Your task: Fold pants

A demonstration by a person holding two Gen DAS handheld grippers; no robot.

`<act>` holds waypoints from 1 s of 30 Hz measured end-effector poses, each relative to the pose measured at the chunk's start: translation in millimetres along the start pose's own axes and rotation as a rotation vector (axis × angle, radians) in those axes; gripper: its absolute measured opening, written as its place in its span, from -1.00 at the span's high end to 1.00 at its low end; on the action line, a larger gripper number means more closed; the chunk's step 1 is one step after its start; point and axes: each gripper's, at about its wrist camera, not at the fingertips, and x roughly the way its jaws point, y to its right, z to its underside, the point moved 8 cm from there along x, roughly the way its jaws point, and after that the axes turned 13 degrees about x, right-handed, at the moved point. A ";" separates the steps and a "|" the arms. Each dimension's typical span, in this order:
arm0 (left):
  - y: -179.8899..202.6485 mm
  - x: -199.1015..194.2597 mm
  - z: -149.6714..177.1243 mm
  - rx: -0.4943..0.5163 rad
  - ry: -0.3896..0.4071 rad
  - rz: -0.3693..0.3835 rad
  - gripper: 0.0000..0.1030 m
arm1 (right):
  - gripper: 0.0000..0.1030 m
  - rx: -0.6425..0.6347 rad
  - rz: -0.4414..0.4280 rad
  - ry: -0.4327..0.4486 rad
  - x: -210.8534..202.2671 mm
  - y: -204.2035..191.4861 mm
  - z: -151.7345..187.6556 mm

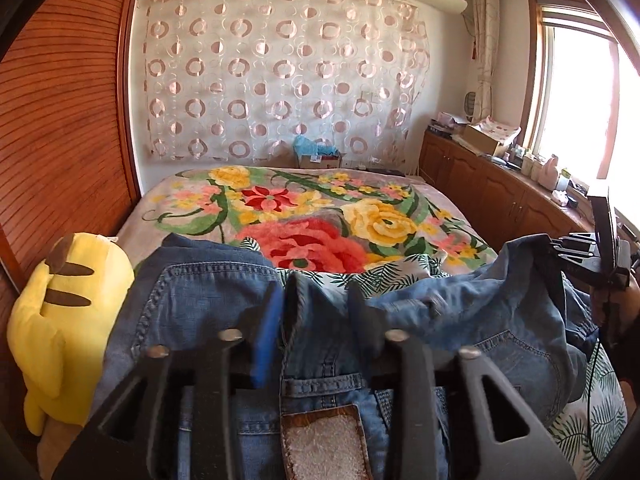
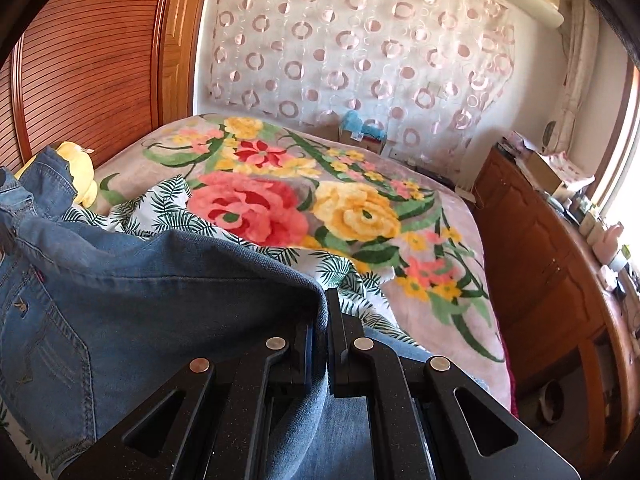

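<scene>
The pants [image 1: 224, 304], a pair of blue denim jeans, lay bunched on the near end of the bed [image 1: 168, 196], over a white sheet printed with green fern leaves [image 1: 384, 276] that covered the bed's near edge. Beyond them a flowered blanket [image 1: 312, 216] spread to the far edge, up to the wall hung with a circle-patterned curtain [image 1: 280, 64].

The left gripper [image 1: 316, 300] stood over the waistband, its jaws apart. A fold of denim rose in the gap between the blue-padded left finger and the dark right one, and the pads did not press on it. A brown leather patch [image 1: 324, 440] on the waistband showed just under the gripper's frame.

The right gripper [image 2: 324, 308] had its jaws together, clamped on a thick fold of the jeans' cloth that draped up and over the fingers and ran down between them. In the left wrist view the same gripper sat toward the bed's right edge, lifting that end of the denim off the sheet. A back pocket [image 2: 44, 344] with stitched seams lay to its left.

A yellow plush toy [image 1: 68, 312] with brown stripes rested at the near left corner of the bed, touching the jeans' left side. A wooden cabinet [image 2: 552, 280] ran along the bed's right side beneath a bright window [image 1: 580, 100].
</scene>
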 end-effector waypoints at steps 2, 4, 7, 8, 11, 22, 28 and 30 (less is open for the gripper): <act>3.5 -3.2 2.0 0.000 -0.004 0.030 -0.04 | 0.91 -0.011 0.002 -0.005 2.0 -2.3 -2.5; 7.8 -4.1 6.9 -0.001 -0.021 0.050 -0.58 | 0.91 -0.010 -0.007 -0.006 3.4 -1.7 -19.1; 21.2 -9.0 16.5 0.015 -0.031 0.077 -0.59 | 0.49 -0.006 -0.007 0.000 -14.2 5.0 -22.2; 24.8 -10.0 19.8 0.018 -0.036 0.081 -0.59 | 0.35 0.001 -0.019 0.008 -20.0 5.9 -20.8; 37.2 -15.9 31.6 0.028 -0.056 0.083 -0.59 | 0.11 0.026 -0.045 0.011 -34.2 8.5 -7.4; 91.3 -15.7 72.3 0.112 -0.131 0.148 -0.59 | 0.10 0.093 -0.122 -0.104 -74.2 18.8 65.2; 95.4 -7.8 81.8 0.145 -0.154 0.128 -0.59 | 0.11 0.082 -0.108 -0.212 -58.6 21.9 90.7; 95.4 -7.4 81.2 0.150 -0.152 0.126 -0.59 | 0.38 0.056 -0.097 -0.224 -54.1 20.8 91.8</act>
